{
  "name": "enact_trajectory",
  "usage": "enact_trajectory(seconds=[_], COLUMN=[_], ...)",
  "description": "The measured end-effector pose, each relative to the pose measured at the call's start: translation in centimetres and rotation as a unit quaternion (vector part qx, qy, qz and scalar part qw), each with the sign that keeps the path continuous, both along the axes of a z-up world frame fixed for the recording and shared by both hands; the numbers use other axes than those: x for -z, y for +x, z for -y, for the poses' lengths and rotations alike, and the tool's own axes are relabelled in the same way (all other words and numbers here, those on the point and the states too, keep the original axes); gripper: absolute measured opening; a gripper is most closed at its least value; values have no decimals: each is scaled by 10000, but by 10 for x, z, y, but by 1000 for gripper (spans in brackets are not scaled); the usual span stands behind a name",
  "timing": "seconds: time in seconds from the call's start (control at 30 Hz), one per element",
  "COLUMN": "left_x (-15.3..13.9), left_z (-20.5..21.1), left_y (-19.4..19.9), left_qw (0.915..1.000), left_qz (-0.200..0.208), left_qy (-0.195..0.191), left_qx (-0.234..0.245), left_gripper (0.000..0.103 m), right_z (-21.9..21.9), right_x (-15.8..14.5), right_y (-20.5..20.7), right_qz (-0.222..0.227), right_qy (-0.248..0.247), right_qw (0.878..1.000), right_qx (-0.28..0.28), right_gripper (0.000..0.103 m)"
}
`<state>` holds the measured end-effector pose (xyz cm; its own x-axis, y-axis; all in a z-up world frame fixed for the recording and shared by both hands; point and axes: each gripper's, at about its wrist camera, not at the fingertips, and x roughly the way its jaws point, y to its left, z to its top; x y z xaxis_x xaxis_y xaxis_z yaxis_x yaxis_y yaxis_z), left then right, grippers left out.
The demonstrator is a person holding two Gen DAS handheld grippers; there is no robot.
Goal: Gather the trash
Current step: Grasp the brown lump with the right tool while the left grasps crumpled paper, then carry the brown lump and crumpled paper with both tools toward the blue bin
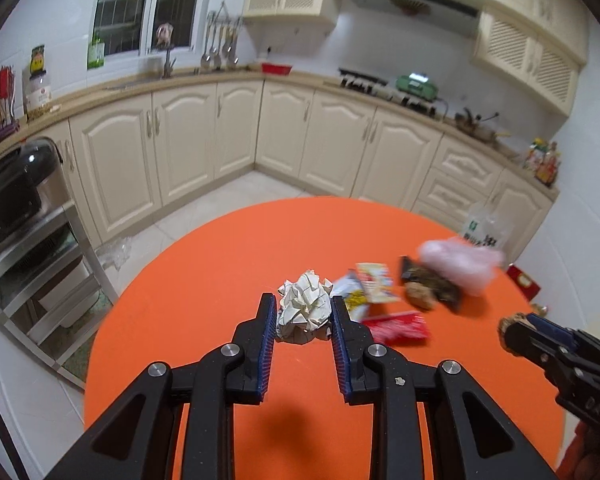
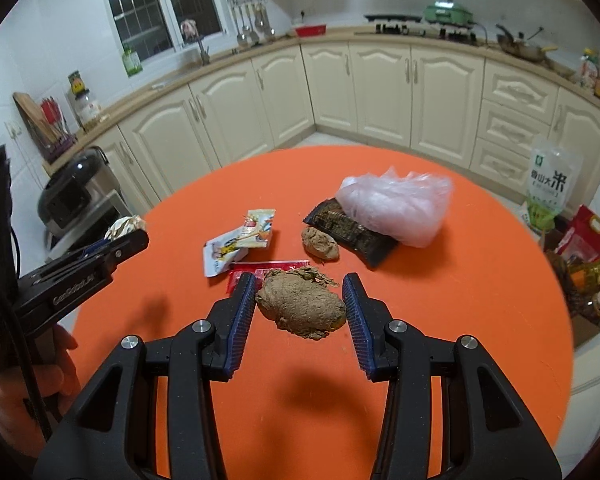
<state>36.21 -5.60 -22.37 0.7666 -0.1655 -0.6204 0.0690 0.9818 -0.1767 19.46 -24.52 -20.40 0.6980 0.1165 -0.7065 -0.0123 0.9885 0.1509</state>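
Observation:
My left gripper [image 1: 303,314] is shut on a crumpled white paper ball [image 1: 305,307] and holds it above the round orange table [image 1: 204,280]. My right gripper [image 2: 300,294] is shut on a brown crumpled lump [image 2: 302,307]; it also shows at the right of the left wrist view [image 1: 514,326]. On the table lie a white snack wrapper [image 2: 240,242], a red wrapper [image 2: 268,268], a second brown lump [image 2: 320,243], a dark wrapper [image 2: 350,227] and a pink plastic bag [image 2: 396,206].
Cream kitchen cabinets [image 2: 380,92] run around the back. A rice cooker [image 1: 16,184] sits on a metal rack at the left. A rice bag [image 2: 548,184], a red box [image 2: 588,236] and bottles stand on the floor right of the table.

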Motion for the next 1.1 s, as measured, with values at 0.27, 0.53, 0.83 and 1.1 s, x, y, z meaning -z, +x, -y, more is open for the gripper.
enact_trajectory(seconds=[0.27,0.53,0.83,1.1], left_x=[-16,-26,-28,-30], left_z=[19,32,44,75], left_y=[-114,-223,-309,-333], left_qw=[9975,9909,9820,9711], left_qz=[589,1074,1476,1624], left_qy=[-102,-98,16,120], left_qx=[369,800,1180,1744], left_gripper=[22,22,22,22], right_z=[14,31,55,103], right_x=[-45,-84,-115,-126], right_y=[-68,-134,-190,-226], right_qz=[569,1136,1644,1904], right_qy=[83,110,162,234], right_qw=[9982,9925,9836,9738], right_qx=[184,438,728,1219], right_gripper=[42,42,42,42])
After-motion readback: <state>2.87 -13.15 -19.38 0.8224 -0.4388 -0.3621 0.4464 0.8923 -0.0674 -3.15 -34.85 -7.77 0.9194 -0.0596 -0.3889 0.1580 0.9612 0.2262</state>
